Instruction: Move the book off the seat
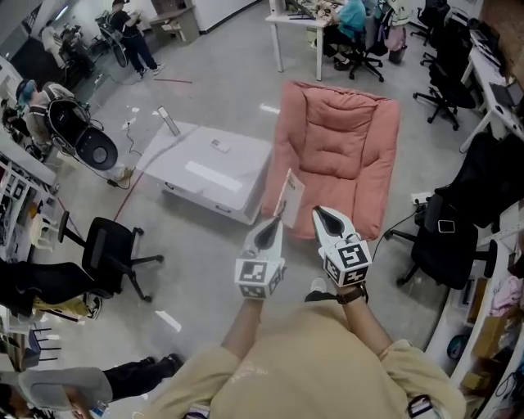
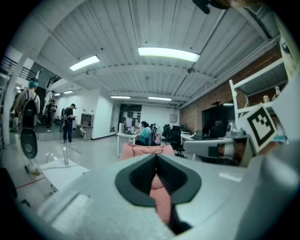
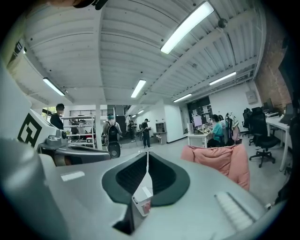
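A thin white book [image 1: 290, 196] stands upright at the left front edge of the pink padded seat [image 1: 344, 155]. My left gripper [image 1: 277, 221] is shut, and its tip lines up with the book's lower corner in the head view; contact does not show. My right gripper [image 1: 319, 211] is shut too, just right of the book. In the right gripper view the book [image 3: 142, 194] shows through the slit under the shut jaws [image 3: 147, 153], with the seat [image 3: 220, 157] to the right. In the left gripper view only the pink seat [image 2: 145, 151] lies beyond the shut jaws [image 2: 156, 157].
A low white box [image 1: 214, 172] lies on the floor left of the seat. A black office chair [image 1: 110, 250] stands at the near left, another with dark clothes on it [image 1: 458, 229] at the right. Desks with seated people [image 1: 327, 24] line the back.
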A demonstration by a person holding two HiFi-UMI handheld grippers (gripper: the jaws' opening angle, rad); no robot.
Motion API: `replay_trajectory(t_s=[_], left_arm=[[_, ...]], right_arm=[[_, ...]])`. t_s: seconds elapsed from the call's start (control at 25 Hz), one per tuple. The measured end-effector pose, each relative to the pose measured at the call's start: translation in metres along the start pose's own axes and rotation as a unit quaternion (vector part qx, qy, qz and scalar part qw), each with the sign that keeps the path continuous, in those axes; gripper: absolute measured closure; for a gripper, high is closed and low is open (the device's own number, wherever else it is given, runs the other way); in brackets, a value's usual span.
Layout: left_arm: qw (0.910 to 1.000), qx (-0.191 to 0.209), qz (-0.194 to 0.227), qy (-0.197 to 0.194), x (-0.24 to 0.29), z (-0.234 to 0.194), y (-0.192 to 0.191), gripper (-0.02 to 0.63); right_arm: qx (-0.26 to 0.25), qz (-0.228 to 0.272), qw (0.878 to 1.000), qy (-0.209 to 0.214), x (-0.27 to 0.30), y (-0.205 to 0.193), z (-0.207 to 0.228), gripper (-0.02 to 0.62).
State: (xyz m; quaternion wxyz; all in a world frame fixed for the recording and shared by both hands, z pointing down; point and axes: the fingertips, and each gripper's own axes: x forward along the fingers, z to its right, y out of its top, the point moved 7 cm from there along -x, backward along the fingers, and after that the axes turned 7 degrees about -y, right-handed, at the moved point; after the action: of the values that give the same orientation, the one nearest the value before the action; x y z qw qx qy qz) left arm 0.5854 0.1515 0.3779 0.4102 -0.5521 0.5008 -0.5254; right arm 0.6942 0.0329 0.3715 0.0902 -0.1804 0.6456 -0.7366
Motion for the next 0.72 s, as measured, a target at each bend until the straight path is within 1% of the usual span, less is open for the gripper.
replay_trajectory(t_s=[0.08,0.16,0.28,0.4,0.52,0.6,0.72], left_arm=[[0.9999,-0.004,-0.014,0.008,0.032,-0.013,0.004,0.603],[0.9993,-0.009,-0.032,0.014,0.062,-0.018,0.001,0.603],[0.9984,-0.008,-0.048,0.029,0.101,-0.020,-0.010,0.603],[0.9964,-0.014,-0.076,0.036,0.133,-0.022,-0.028,0.601],[0.9917,-0.023,-0.121,0.036,0.156,-0.026,-0.045,0.583],[0.9878,-0.031,-0.149,0.034,0.167,-0.032,-0.059,0.578],[0.9819,-0.038,-0.184,0.023,0.189,-0.047,-0.080,0.550]], right_arm=[[0.007,-0.001,1.000,0.008,0.022,0.003,0.024,0.578],[0.015,-0.006,1.000,0.009,0.035,-0.001,0.050,0.578],[0.023,-0.013,1.000,0.005,0.051,-0.014,0.093,0.578],[0.048,-0.030,0.998,0.006,0.069,-0.037,0.124,0.578],[0.075,-0.064,0.995,0.013,0.089,-0.059,0.138,0.578],[0.081,-0.082,0.993,0.018,0.100,-0.070,0.140,0.578],[0.091,-0.101,0.991,0.015,0.121,-0.085,0.150,0.578]])
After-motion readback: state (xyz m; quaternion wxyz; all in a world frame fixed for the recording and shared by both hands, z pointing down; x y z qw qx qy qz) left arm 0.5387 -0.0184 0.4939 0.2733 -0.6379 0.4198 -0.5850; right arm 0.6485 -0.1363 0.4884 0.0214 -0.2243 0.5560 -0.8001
